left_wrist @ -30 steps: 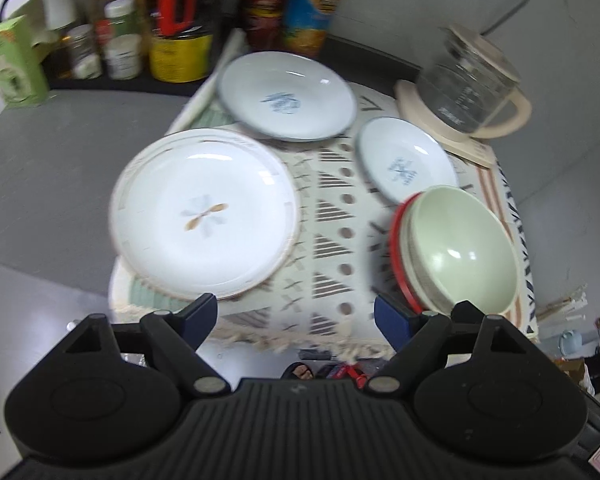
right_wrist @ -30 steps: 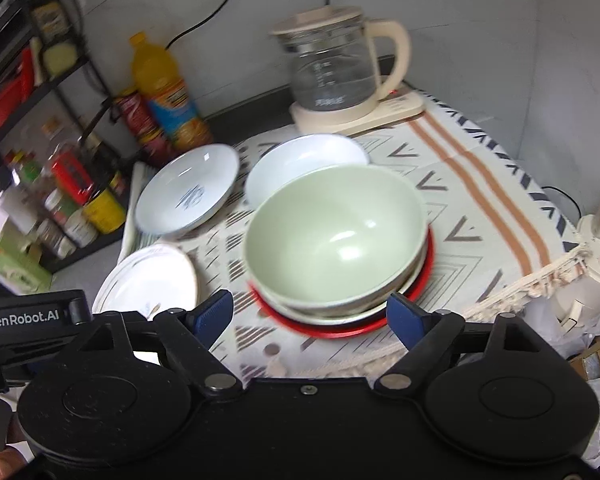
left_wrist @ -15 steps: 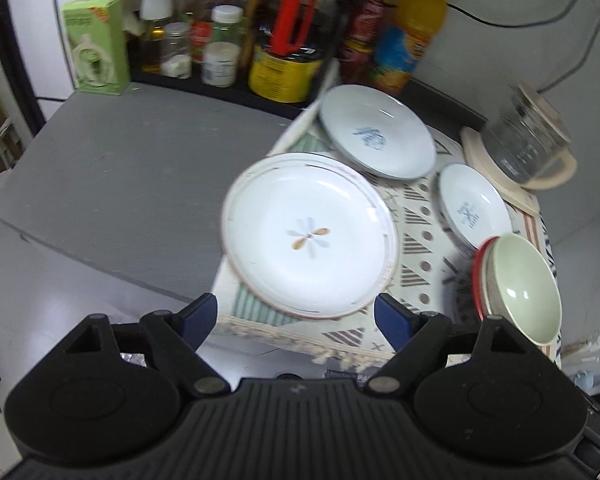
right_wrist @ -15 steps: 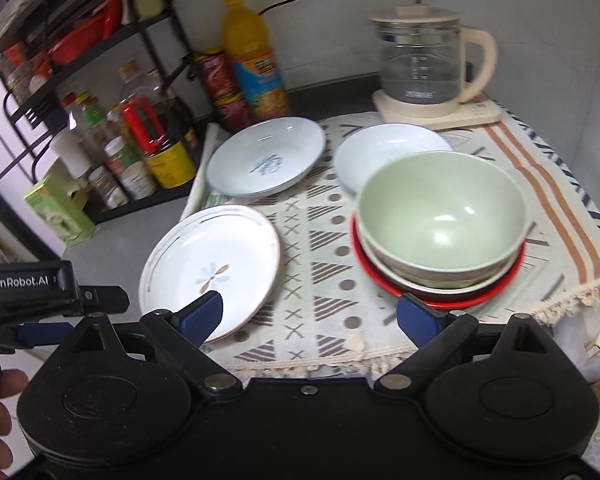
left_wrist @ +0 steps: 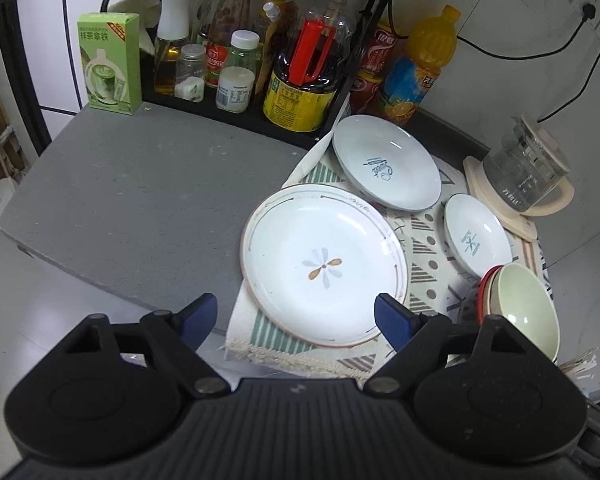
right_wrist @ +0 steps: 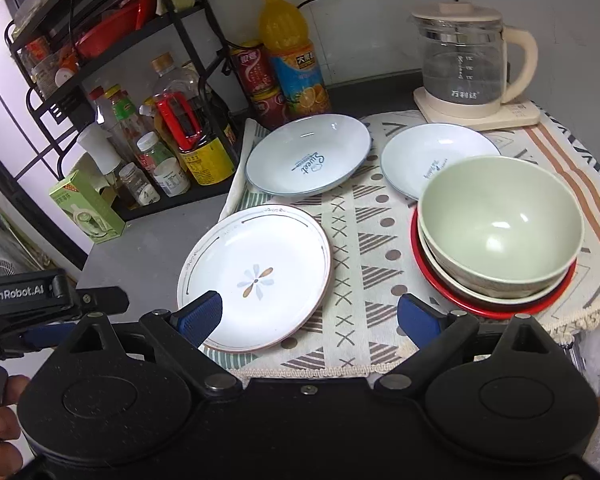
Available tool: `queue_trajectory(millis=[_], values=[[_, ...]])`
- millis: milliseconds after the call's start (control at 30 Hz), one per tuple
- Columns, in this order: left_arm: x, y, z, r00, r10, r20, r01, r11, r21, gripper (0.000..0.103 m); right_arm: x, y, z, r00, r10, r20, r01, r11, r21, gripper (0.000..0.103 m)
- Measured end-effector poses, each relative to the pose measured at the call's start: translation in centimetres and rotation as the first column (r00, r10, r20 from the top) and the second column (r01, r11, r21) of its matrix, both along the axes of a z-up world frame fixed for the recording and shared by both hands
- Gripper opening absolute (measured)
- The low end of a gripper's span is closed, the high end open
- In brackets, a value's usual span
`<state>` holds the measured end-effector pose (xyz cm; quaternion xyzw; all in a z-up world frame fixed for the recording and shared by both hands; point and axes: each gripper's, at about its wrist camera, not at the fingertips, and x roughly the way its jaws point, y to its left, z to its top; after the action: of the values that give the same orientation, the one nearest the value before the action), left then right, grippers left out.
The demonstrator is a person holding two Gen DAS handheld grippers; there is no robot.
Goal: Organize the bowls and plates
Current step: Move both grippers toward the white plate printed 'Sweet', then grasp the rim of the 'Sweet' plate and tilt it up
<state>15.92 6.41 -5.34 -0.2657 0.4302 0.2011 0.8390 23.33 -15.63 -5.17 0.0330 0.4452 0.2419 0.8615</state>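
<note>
- The left gripper point(left_wrist: 296, 312) stands wide open and holds nothing; the right gripper point(right_wrist: 310, 316) has just opened its jaws wider and nothing is between them; both hang above the near edge of the patterned cloth point(right_wrist: 364, 240)
- The flower plate point(right_wrist: 256, 276) lies at the cloth's left end, partly over its fringe, close to the counter's front; a careless push can slide it off
- The green bowl point(right_wrist: 500, 220) sits on top of a stack that rests on a red plate point(right_wrist: 432, 280); a pinch on one rim can tip the stack
- The two script plates point(right_wrist: 308, 156) lie behind, near the glass kettle point(right_wrist: 464, 60); a far reach can knock it
</note>
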Motion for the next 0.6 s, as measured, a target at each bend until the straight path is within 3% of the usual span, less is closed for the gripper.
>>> queue_trajectory(millis=[200, 467, 600], values=[[2.8, 0.6, -0.4, 0.999, -0.023, 0.027, 0.023, 1.000, -0.008, 0.084, 1.6, 0.8, -0.1, 1.000, 0.012, 0.011, -0.012, 0.999, -0.032, 0.092], [7.8, 3.8, -2.1, 1.000, 0.002, 0.007, -0.002, 0.999, -0.048, 0.084, 6.2, 3.4, -0.7, 1.000, 0.021, 0.005, -0.021, 1.000, -0.017, 0.089], [10.8, 4.9, -3.2, 1.000, -0.013, 0.007, 0.013, 0.998, -0.063, 0.083, 8.9, 4.7, -1.9, 1.000, 0.003, -0.027, -0.003, 1.000, -0.016, 0.078]])
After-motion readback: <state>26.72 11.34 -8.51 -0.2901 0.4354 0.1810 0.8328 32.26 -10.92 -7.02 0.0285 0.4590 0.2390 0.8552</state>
